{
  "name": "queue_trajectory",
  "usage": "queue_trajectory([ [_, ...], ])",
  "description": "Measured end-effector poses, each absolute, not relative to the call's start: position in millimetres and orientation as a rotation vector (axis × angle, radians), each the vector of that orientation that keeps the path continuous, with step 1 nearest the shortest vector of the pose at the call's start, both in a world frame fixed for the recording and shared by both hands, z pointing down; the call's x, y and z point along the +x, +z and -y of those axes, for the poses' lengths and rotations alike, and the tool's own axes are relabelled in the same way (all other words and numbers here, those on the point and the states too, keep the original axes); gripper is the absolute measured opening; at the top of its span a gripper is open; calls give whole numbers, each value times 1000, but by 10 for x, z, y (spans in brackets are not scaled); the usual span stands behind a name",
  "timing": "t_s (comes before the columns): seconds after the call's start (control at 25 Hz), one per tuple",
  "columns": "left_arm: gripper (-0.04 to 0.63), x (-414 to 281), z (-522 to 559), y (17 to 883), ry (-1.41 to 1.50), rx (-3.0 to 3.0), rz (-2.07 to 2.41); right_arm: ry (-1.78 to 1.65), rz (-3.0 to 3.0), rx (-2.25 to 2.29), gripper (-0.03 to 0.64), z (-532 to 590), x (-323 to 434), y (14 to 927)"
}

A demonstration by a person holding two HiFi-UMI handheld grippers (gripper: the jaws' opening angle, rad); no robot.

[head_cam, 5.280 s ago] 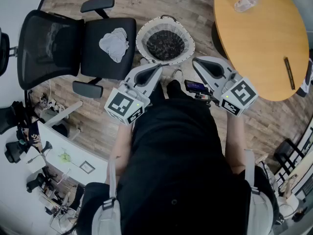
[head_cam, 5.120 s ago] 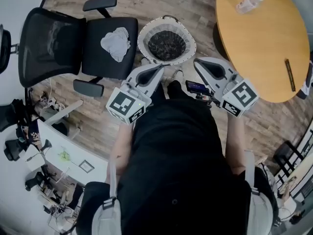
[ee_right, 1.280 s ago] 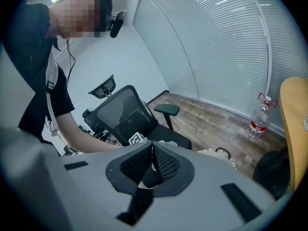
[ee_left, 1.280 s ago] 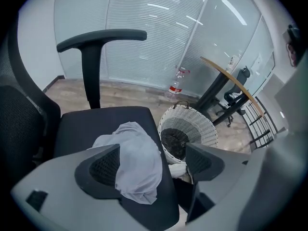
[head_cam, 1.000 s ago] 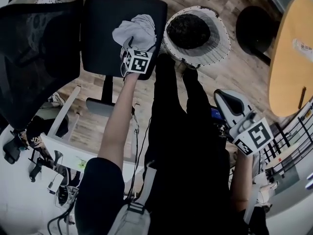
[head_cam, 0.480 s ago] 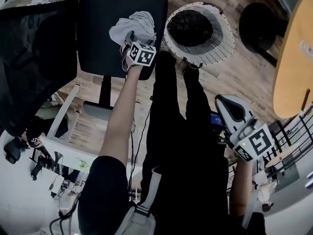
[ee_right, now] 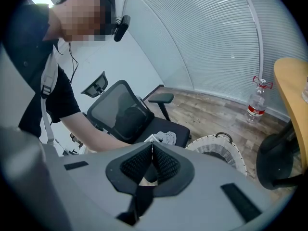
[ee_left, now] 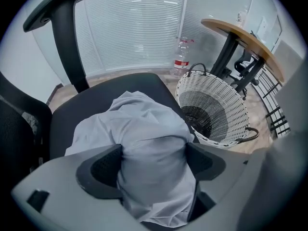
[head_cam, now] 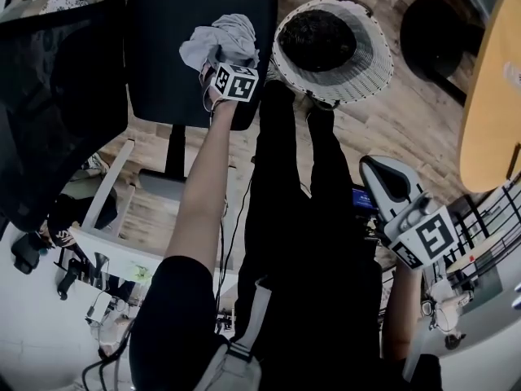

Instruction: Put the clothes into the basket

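basket [head_cam: 368, 62]: cloth [head_cam: 221, 37] outside it, on chair [head_cam: 167, 72] | left gripper [ee_left: 153, 163]: clamped on cloth, which earlier lay free | right gripper [ee_right: 152, 160]: closed, empty

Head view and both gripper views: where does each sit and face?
Head view: on the person's head, looking down at chair, basket, legs, left gripper, right gripper.
Left gripper view: on that gripper, jaws shut on the grey garment, basket beyond.
Right gripper view: on that gripper, jaws together, empty, facing the person's arm.
Shared: all show chair, garment, basket.
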State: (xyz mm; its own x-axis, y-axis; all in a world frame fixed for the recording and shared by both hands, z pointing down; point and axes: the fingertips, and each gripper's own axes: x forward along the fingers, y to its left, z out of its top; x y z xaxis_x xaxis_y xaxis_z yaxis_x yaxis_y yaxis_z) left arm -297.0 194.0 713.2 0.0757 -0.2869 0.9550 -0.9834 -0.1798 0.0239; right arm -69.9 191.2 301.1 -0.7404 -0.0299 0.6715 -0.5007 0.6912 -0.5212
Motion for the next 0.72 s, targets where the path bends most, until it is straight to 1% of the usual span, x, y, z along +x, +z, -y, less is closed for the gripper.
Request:
queue_trajectory([
  [0.08, 439, -2981, -1951, 7156, 1170, 1581, 1289, 948, 2258, 405, 17, -1921, -706, 2993],
  [0.12, 425, -2995, -1950, 7160, 1184, 1575, 1289, 947, 2260, 405, 17, -1923, -705, 2986],
  [0.24, 329, -3068, -1925, 7148, 1206, 1548, 1313, 948, 2262, 418, 17, -1908, -689, 2966],
  [0.44, 233, -3127, -1906, 7119, 1194, 1536, 1326, 946, 2266, 437, 17, -1878, -669, 2943],
  [0.52, 165, -3132, -1901, 7103, 1182, 1539, 1331, 945, 2268, 442, 17, -1872, -663, 2941],
  [0.6, 129, -3134, -1905, 7086, 1159, 1533, 1333, 946, 2271, 444, 17, -1872, -663, 2934],
  [0.72, 102, -3151, -1893, 7065, 1140, 1527, 1329, 940, 2276, 444, 17, -1870, -678, 2921],
])
